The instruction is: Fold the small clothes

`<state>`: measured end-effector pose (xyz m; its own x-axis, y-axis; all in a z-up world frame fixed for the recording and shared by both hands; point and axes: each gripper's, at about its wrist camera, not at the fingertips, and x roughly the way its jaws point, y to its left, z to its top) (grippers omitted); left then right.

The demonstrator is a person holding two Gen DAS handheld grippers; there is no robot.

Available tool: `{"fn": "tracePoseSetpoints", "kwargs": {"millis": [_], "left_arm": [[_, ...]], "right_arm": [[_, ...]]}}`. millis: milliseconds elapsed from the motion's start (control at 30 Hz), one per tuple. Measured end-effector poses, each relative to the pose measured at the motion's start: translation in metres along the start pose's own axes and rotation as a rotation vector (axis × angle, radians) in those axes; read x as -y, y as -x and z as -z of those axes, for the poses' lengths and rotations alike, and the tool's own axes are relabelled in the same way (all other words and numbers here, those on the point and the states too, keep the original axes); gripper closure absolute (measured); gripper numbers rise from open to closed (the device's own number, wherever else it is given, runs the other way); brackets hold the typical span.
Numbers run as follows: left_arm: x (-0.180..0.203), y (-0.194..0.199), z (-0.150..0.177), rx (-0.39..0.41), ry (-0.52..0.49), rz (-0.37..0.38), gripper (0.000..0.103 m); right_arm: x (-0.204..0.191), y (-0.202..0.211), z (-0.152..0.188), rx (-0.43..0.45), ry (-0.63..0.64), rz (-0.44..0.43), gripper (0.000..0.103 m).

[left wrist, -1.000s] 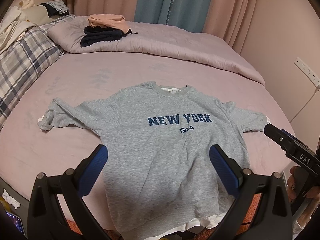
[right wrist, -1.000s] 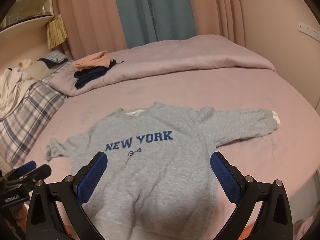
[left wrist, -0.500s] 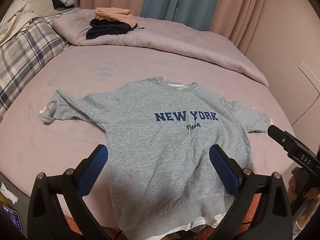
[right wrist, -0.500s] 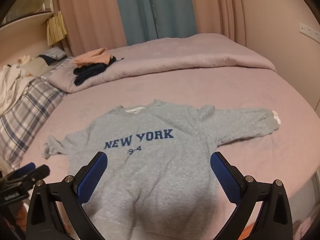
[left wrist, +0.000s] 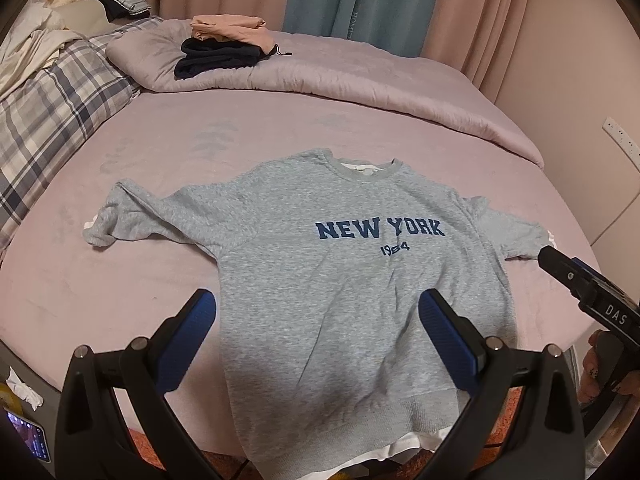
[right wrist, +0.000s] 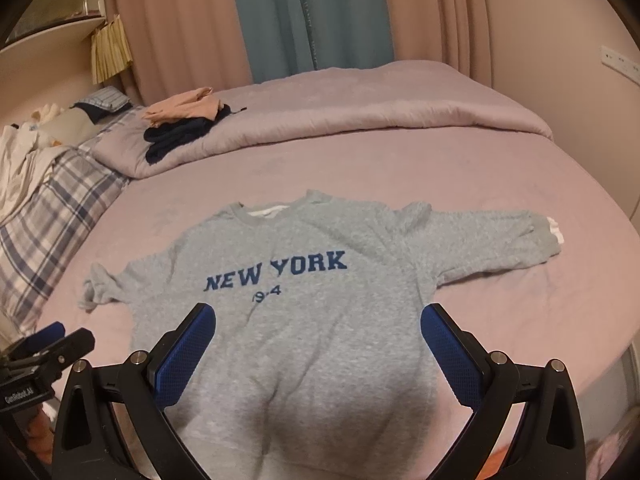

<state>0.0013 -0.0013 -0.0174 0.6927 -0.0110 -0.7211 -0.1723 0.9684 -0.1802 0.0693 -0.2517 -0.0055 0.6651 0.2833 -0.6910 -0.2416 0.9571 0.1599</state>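
Note:
A grey sweatshirt (left wrist: pixel 328 264) with "NEW YORK" in blue lies flat, front up, on the pink bed (left wrist: pixel 160 152), sleeves spread to both sides; it also shows in the right wrist view (right wrist: pixel 304 320). Its hem hangs at the bed's near edge with a white layer peeking out below. My left gripper (left wrist: pixel 316 320) is open and empty, hovering above the lower body of the sweatshirt. My right gripper (right wrist: pixel 316 324) is open and empty, also above the lower body. The right gripper's tip shows at the right in the left wrist view (left wrist: pixel 576 280).
A folded lilac duvet (left wrist: pixel 360 76) lies across the far bed, with a stack of folded dark and peach clothes (left wrist: pixel 224 48) on it. A plaid blanket (left wrist: pixel 44 120) and loose white laundry lie at the left. Curtains and a wall stand behind.
Both grippers have shifted slightly, so the sweatshirt sits a bit further right and lower in the left wrist view. Both stay open. The sweatshirt itself has not moved.

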Motion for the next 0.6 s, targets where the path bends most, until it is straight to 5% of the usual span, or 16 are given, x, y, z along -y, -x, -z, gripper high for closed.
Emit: {"fn": "tracePoseSetpoints", "kwargs": {"millis": [600], "left_arm": [[-0.0005, -0.0043, -0.0001, -0.034, 0.026, 0.033, 0.002]], "right_arm": [[0.0075, -0.001, -0.0008, -0.001, -0.024, 0.007, 0.001]]}}
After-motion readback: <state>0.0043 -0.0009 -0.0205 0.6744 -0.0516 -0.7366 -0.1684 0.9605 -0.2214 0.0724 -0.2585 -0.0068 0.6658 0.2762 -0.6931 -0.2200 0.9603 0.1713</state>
